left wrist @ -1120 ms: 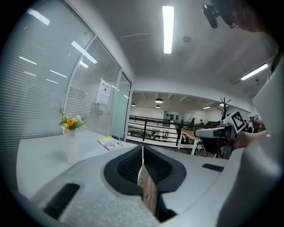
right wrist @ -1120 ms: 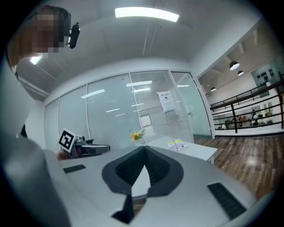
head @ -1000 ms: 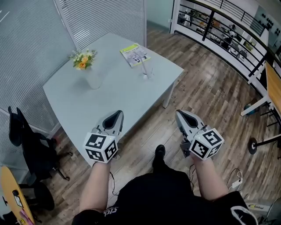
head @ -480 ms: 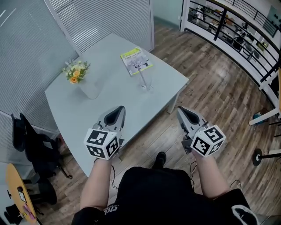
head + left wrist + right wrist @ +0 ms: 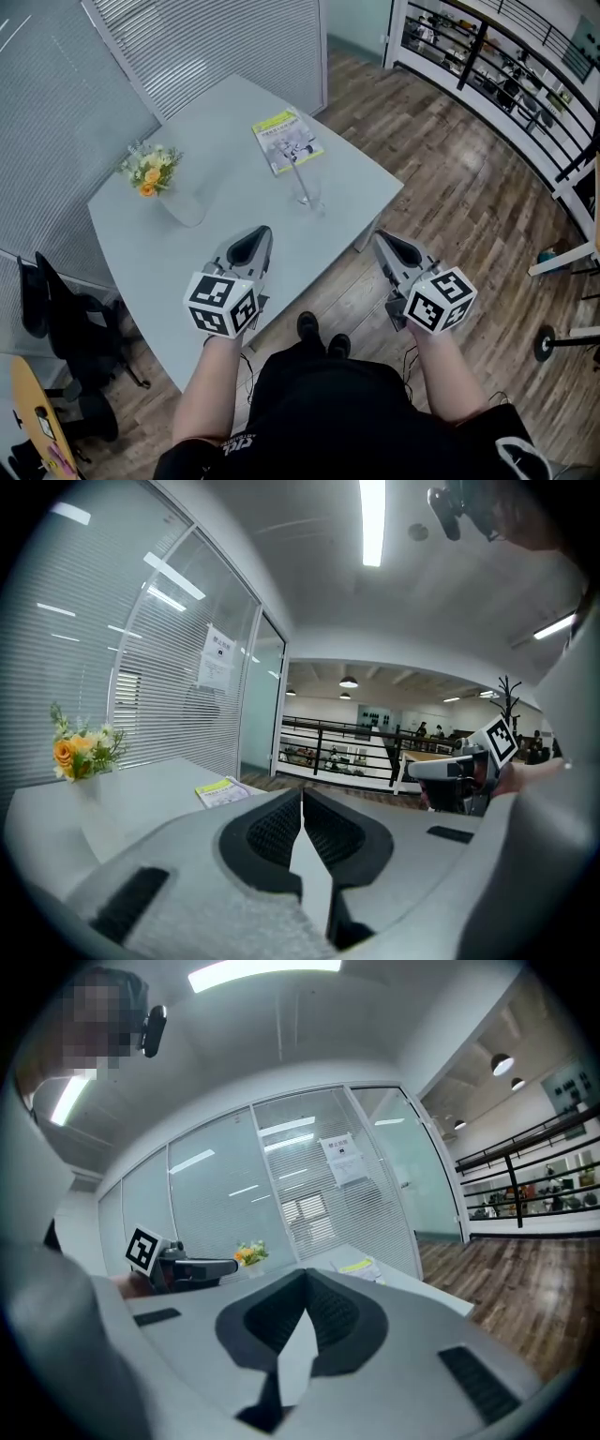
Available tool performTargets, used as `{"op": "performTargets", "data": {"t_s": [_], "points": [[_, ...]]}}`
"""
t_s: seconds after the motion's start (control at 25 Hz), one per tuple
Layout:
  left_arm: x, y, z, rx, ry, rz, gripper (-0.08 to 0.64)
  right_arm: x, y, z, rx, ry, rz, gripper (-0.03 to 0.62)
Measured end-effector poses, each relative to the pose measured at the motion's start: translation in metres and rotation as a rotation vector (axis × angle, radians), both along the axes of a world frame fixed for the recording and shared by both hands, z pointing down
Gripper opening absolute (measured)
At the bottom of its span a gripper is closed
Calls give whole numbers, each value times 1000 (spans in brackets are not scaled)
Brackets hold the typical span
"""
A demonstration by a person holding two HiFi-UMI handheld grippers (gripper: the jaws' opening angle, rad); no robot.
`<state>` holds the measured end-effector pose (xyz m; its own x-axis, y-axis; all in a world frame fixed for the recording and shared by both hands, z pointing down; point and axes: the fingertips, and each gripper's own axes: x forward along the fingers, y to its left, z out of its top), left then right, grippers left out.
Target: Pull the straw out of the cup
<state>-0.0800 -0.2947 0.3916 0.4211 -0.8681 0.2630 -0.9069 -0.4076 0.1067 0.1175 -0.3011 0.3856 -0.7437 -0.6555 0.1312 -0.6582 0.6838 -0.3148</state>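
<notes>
A clear glass cup [image 5: 306,193] stands on the pale grey table [image 5: 225,234] near its right corner, with a thin straw [image 5: 297,172] leaning up and left out of it. My left gripper [image 5: 262,231] hovers over the table's near edge, short of the cup, shut and empty. My right gripper [image 5: 379,237] hangs over the wooden floor just right of the table corner, its jaws also shut with nothing between them. In the left gripper view the jaws [image 5: 301,794] meet at the tip. The cup does not show in either gripper view.
A yellow-green booklet [image 5: 286,141] lies beyond the cup. A glass vase of flowers [image 5: 155,176] stands at the table's left side. A black chair [image 5: 66,319] sits left of the table. Glass walls with blinds stand behind; black railings [image 5: 487,75] run at the right.
The person has stepped closer: the table and cup have come nearer in the head view. Both grippers stayed shut and level, now nearer the table edge.
</notes>
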Motion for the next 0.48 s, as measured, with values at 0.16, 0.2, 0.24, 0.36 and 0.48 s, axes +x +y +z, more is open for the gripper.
{"op": "performTargets", "data": {"t_s": [0.16,0.2,0.24,0.36,0.48], "points": [[-13,-29,-1,7,23,9,18,-6,-28,-7,5,20,24,6],[-14,-36,-3,10,28,18,18,-8,-36,-10,9,26,31,6],[-16,-43,-4,13,31,28,18,-11,-44,-12,13,32,36,6],[-22,-61,4,0,29,53,18,-28,-61,-12,14,37,37,6],[-25,-76,21,-39,46,52,18,-37,-70,0,-22,43,27,6]]}}
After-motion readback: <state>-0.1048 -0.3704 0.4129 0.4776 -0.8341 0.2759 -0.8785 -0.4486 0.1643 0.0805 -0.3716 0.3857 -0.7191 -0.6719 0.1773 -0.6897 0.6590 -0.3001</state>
